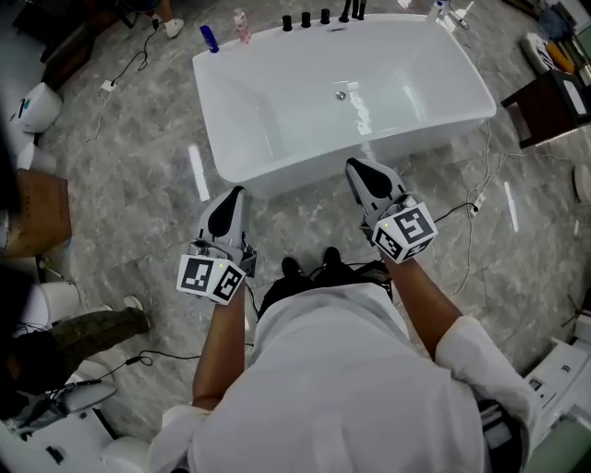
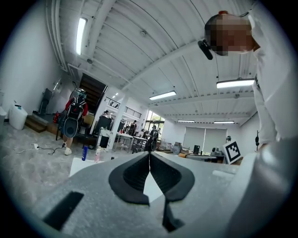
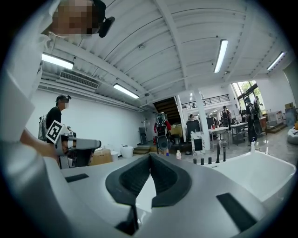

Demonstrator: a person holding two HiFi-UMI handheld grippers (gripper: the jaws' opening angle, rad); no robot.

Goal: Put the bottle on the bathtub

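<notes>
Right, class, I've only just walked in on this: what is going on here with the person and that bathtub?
A person stands facing a white bathtub, a gripper in each hand. The left gripper and right gripper both have their jaws together on nothing, short of the tub's near wall. A blue bottle and a pink bottle stand untouched by the far left corner; rim or floor behind, I cannot tell.

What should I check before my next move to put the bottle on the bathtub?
1. Left gripper holds nothing: ok.
2. Right gripper holds nothing: ok.
3. Jaws apart, ready to grasp: not ok, both pairs are together.
4. Blue bottle close to a gripper: not ok, it is at the far side of the bathtub.
5. Blue bottle already on the rim: cannot tell.
</notes>
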